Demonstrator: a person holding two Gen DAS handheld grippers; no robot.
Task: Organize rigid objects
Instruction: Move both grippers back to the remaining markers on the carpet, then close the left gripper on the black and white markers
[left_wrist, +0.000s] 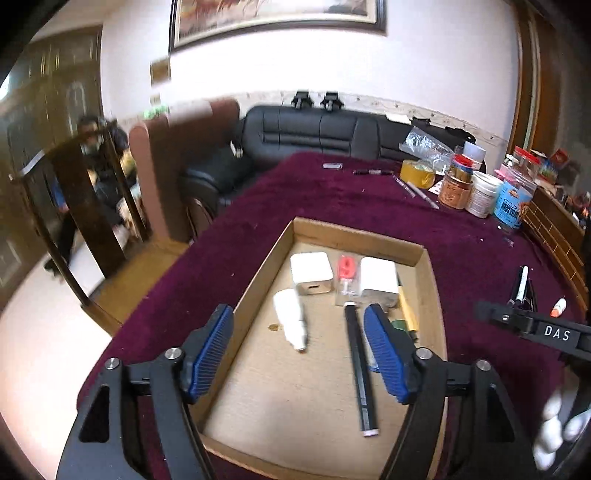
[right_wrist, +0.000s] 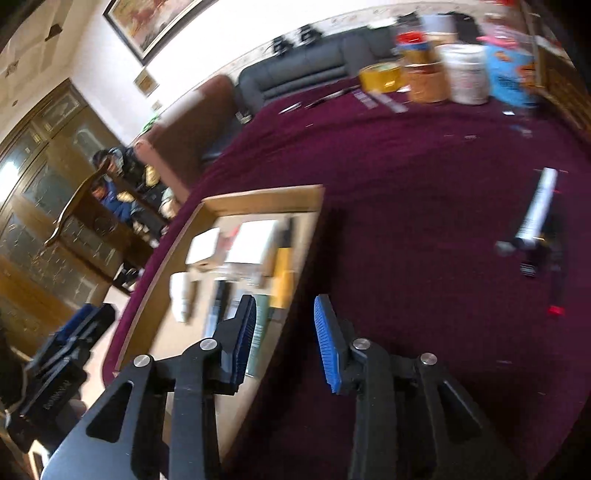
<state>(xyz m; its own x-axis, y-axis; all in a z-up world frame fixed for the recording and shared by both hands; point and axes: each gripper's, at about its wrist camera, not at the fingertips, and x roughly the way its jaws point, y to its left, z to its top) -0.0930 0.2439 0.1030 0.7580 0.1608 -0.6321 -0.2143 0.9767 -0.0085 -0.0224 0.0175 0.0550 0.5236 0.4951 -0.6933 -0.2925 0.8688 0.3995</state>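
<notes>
Right now I have my left gripper (left_wrist: 297, 343) hanging over the cardboard tray (left_wrist: 255, 291) with its blue pads spread wide and nothing between them. Working across the tray from the left: a white plug adapter (left_wrist: 290, 318) lies on its side, prongs toward me; behind it sits a white cube charger (left_wrist: 310, 273) with its port facing me. Next comes a red number-nine candle (left_wrist: 346, 271) in a clear wrapper, then a second white charger block (left_wrist: 379, 282). A long black marker (left_wrist: 360, 373) with pale end caps lies lengthwise down the tray floor, just beside my right-hand pad. Against the right wall I see a yellow-handled tool (left_wrist: 408, 312), partly hidden by that pad.

Further right, on the maroon cloth (left_wrist: 332, 199), jars and a roll of yellow tape (left_wrist: 418, 173) stand near the far edge.

My right gripper (right_wrist: 286, 332) hovers above the tray's right wall, jaws parted and holding nothing; the view is blurred. Well to its right, a white-and-black pen (right_wrist: 537, 210) lies on the cloth among other dark pens I cannot separate.
</notes>
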